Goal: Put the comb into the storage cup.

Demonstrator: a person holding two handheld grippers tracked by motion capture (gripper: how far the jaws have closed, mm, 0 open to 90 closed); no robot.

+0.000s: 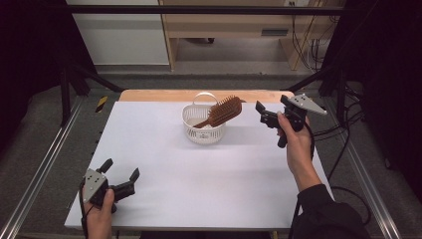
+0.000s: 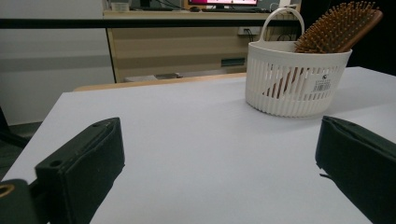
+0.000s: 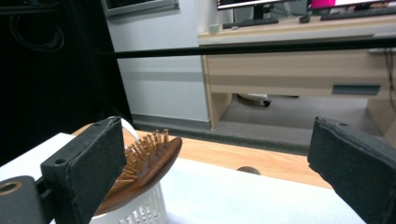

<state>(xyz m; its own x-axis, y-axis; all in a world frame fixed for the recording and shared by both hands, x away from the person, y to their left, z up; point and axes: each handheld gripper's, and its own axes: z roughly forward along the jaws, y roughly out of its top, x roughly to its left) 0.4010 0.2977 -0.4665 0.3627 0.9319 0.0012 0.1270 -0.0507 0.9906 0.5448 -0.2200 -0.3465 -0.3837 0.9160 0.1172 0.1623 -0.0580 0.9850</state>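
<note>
Wooden hairbrush (image 1: pixel 223 111) leans in the white basket (image 1: pixel 203 130); our right gripper (image 1: pixel 268 115), jaws spread, hovers beside it. Left gripper (image 1: pixel 121 175) rests spread. Next, we judge, retreat clear.

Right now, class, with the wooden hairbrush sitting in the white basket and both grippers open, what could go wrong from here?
1. The brown wooden paddle hairbrush leans with its head well over the rim of the small white slotted plastic basket, so a nudge might tip it out.
2. The basket looks light; a sideways pull on the brush could topple it.
3. The right gripper hovers open beside the brush head, so its jaws could catch the bristles rather than the wood.
</note>
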